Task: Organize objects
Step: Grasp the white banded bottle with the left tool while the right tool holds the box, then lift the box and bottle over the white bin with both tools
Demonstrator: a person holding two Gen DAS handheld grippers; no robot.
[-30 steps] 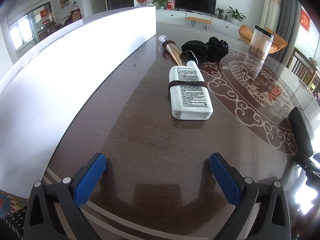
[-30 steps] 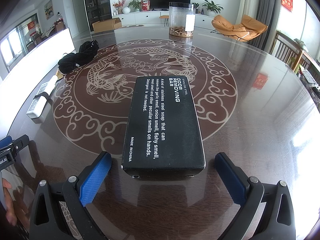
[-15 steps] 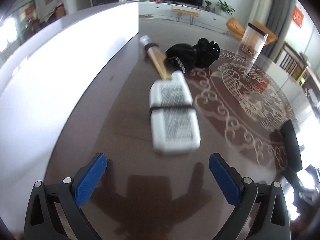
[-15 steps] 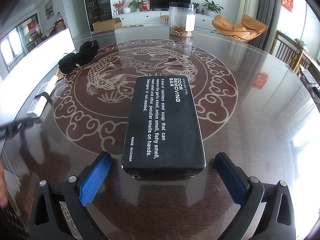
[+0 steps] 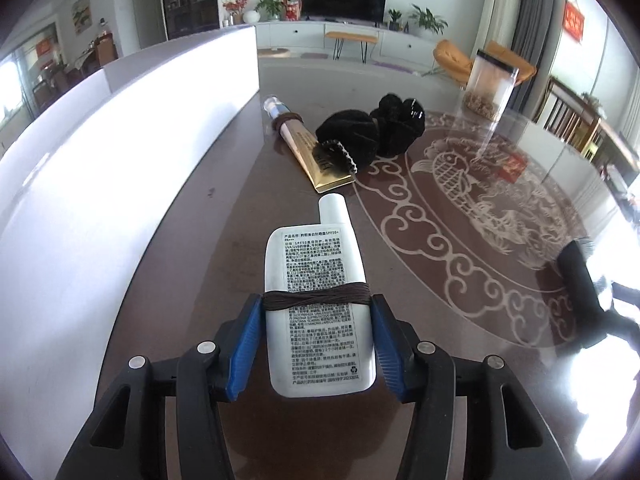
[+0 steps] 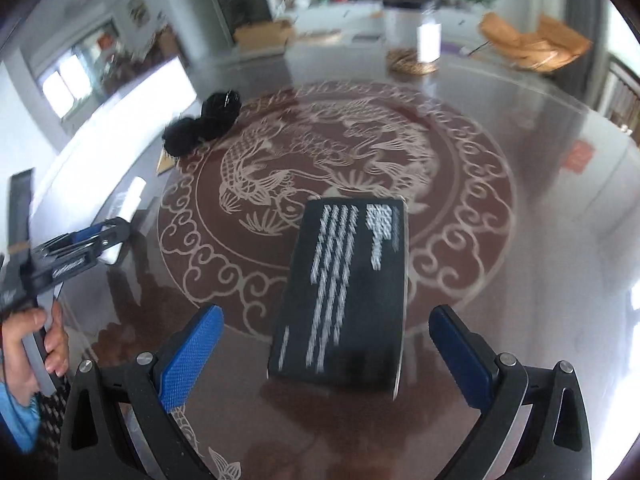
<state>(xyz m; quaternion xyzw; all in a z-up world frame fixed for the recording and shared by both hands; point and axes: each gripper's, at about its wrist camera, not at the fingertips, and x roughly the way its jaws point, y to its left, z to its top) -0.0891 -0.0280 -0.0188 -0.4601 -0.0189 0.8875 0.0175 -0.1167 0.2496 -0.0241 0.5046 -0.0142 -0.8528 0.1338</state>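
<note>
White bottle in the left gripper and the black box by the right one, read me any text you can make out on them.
"SPF50+": white bottle, top line of its label; the rest is dense Chinese print, too small to read.
Black box: white lettering, motion-blurred, unreadable.
Gold tube: dark lettering, too small to read.

A shiny brown table [image 5: 180,300] with a fish drawing holds a white bottle [image 5: 320,312], a gold tube [image 5: 316,156], black hair scrunchies [image 5: 372,132], a clear jar [image 5: 490,84], and a black box [image 6: 344,300], maybe lying flat.
</note>
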